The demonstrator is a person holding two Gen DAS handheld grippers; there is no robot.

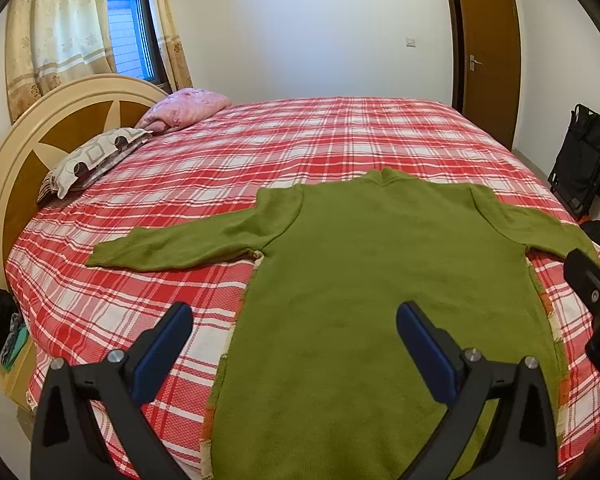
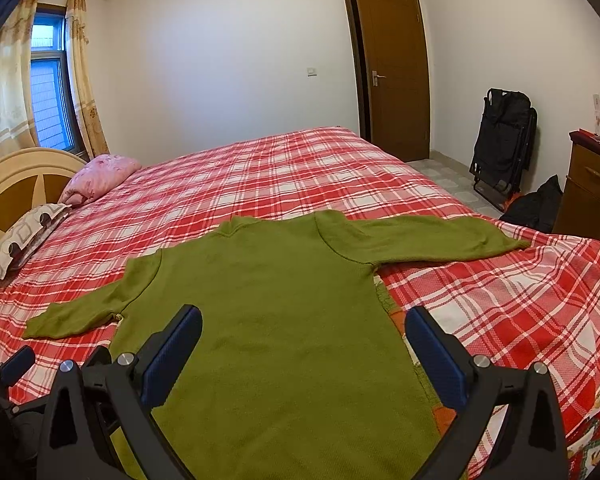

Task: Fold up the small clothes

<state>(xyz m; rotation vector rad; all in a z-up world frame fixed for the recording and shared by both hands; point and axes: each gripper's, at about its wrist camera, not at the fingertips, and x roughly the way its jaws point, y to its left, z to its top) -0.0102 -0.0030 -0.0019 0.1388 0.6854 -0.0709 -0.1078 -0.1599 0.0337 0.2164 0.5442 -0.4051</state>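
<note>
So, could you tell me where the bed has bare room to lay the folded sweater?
Bare sheet lies beyond the sweater toward the wall, and right of its hem below the sleeve. The headboard end is crowded with pillows.

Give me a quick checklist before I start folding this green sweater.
1. Sweater lying flat on the bed: ok.
2. Both sleeves spread out, left sleeve, right sleeve: ok.
3. Left gripper open, holding nothing: ok.
4. Right gripper open, holding nothing: ok.
5. Pillows apart from the sweater: ok.
6. Hem nearest the grippers straight: cannot tell, it is out of view.
</note>
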